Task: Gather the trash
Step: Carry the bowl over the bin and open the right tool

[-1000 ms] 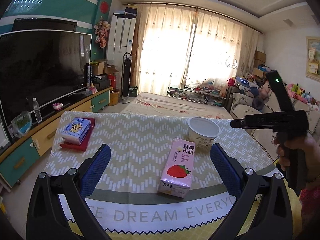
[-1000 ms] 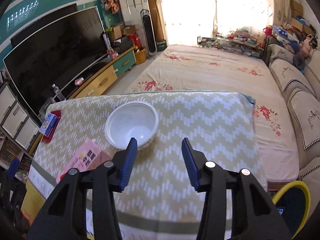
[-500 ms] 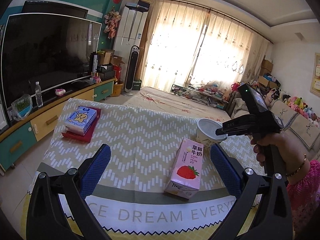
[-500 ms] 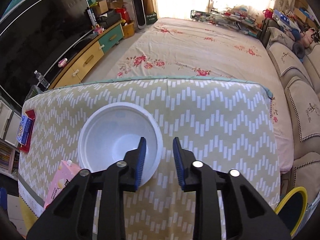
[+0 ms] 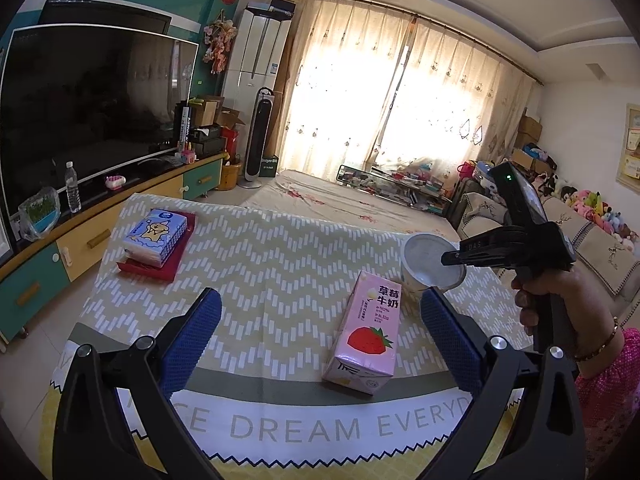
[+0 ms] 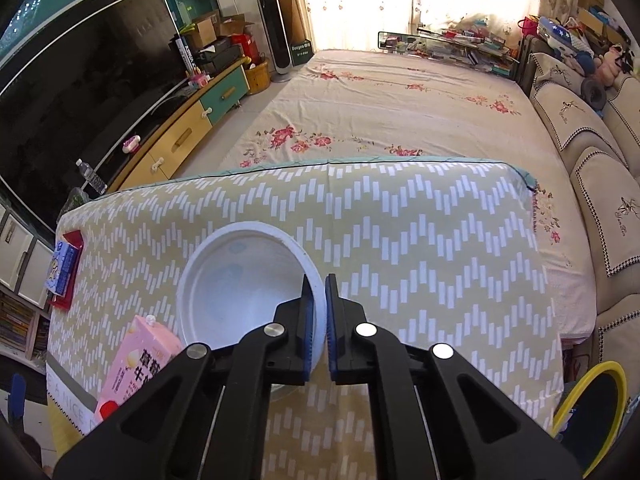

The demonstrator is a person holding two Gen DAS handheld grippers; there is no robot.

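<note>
Right gripper (image 6: 318,320) newly lower over chevron tablecloth (image 6: 420,248).

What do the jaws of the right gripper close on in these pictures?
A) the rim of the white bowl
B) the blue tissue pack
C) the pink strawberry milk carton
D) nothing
A: the right gripper has its two pads clamped on the near rim of the white bowl.

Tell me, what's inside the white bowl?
The white bowl looks empty: only its bare, pale blue-tinted bottom shows. One finger of the right gripper dips inside, pinching the rim, and hides a small part of the inner wall there.
</note>
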